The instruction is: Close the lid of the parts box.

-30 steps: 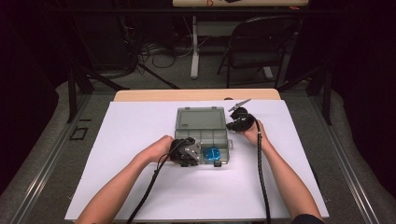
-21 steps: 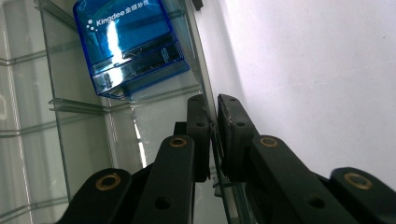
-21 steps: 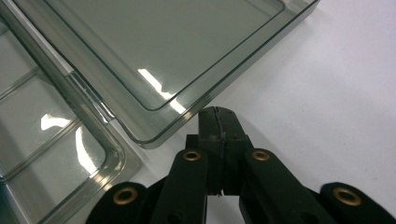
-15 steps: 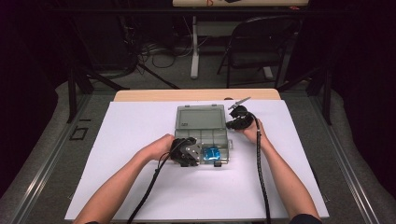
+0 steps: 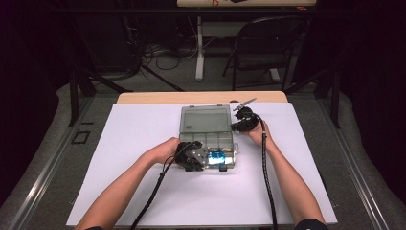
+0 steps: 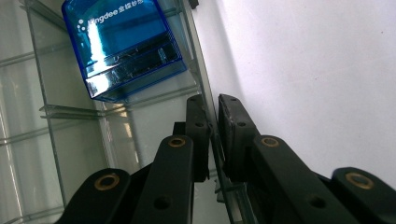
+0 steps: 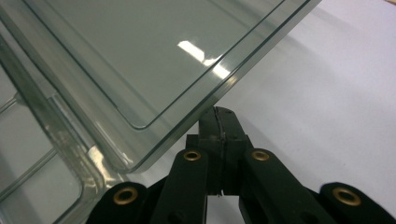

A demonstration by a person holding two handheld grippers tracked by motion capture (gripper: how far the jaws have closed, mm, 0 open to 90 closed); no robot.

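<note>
Dark floor and a tangle of cables surround a table [image 5: 143, 98] whose top is covered by a large white sheet [image 5: 143, 143], with a folding chair [image 5: 261, 52] standing beyond its far edge. On the sheet, near the middle, sits a clear plastic compartment box [image 5: 207, 139] with its lid [image 5: 206, 119] swung open toward the far side. The person's forearms come in from the near edge, one to each side of the box.

The left gripper [image 5: 190, 155] is at the box's near left corner. In the left gripper view its jaws [image 6: 214, 135] are pressed against the box's thin clear wall [image 6: 205, 98], one jaw inside the tray and one outside, gripping that wall between them. Just beyond the jaws, in a compartment at the near side of the tray, lies a small translucent blue case [image 6: 123, 46] with white lettering on its top; from above it [image 5: 218, 156] shows as a blue patch just to the right of the left gripper.

The right gripper [image 5: 243, 120] is at the right edge of the open lid. In the right gripper view its jaws [image 7: 218, 128] are pressed together with no gap, their tips touching the lid's edge [image 7: 219, 91]; whether that edge is actually caught between them cannot be told.
</note>
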